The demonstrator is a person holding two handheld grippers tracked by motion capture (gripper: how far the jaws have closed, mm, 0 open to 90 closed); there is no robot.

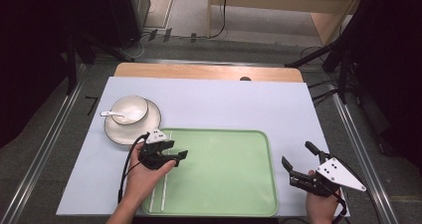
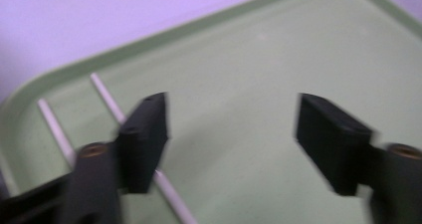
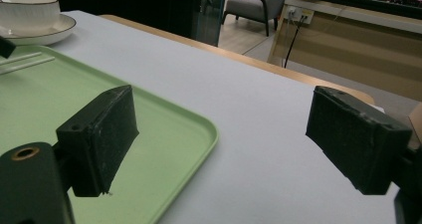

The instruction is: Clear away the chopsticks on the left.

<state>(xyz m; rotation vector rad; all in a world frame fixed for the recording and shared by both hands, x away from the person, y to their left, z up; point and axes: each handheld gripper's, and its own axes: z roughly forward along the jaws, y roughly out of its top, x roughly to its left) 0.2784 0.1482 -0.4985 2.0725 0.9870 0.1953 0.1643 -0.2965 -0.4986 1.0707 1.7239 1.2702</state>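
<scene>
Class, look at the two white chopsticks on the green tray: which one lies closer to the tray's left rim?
The outer chopstick, beside the tray rim. Its twin lies parallel, further inside, and passes under the left gripper in the left gripper view.

I see a smooth matt green plastic tray (image 1: 224, 184), glossy white ceramic bowl (image 1: 130, 108), matt black gripper pads (image 3: 102, 134), wooden table edge (image 1: 209, 71)

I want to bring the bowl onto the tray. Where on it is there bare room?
The green tray is bare from its middle to its right rim. Its left edge is crowded: two chopsticks lie there, with the open left gripper above them.
</scene>
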